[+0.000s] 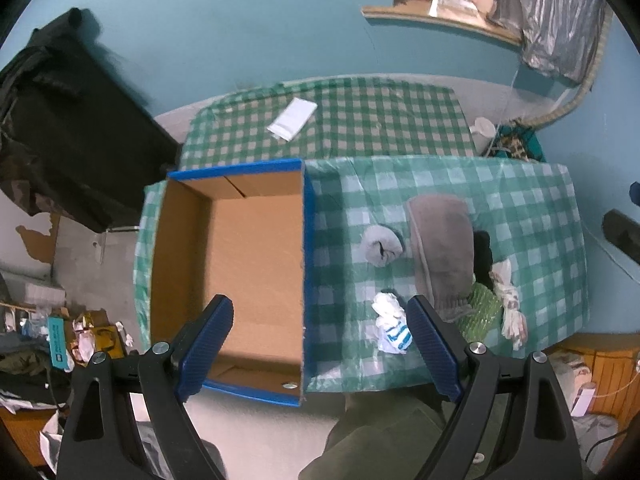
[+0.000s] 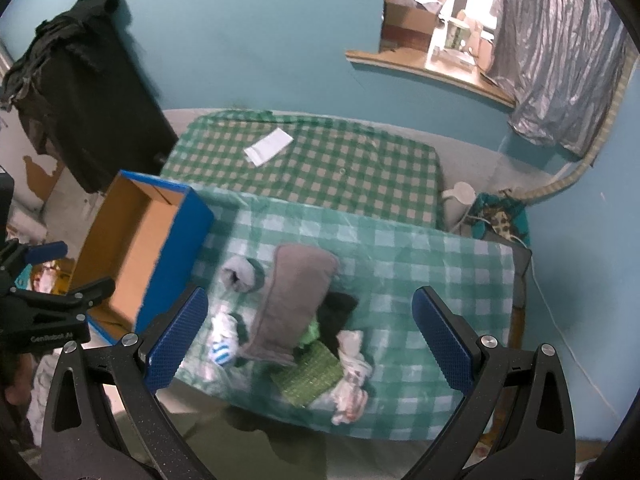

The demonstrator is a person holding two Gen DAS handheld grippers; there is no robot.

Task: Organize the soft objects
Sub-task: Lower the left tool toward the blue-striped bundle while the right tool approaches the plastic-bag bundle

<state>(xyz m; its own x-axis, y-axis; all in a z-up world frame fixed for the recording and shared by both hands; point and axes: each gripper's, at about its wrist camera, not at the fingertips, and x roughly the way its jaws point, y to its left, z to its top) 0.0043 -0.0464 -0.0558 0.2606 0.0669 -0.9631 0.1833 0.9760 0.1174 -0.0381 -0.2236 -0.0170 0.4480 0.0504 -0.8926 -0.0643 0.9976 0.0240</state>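
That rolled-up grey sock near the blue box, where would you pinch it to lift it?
Probably across the middle of the grey sock roll, coming straight down from above. It lies as a compact bundle, apart from the box, with bare tablecloth on its near and far sides for the fingers. Its right side sits close against the long brown cloth, so avoid closing from there.

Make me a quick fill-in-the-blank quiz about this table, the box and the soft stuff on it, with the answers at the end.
1. The cardboard box with blue outer walls has ____ inside it.
2. The tablecloth has a green and white ____ pattern.
3. Both the left gripper and the right gripper are ____.
4. The rolled grey sock lies between the box and the grey-brown ____.

Answers: nothing; checked; open; cloth
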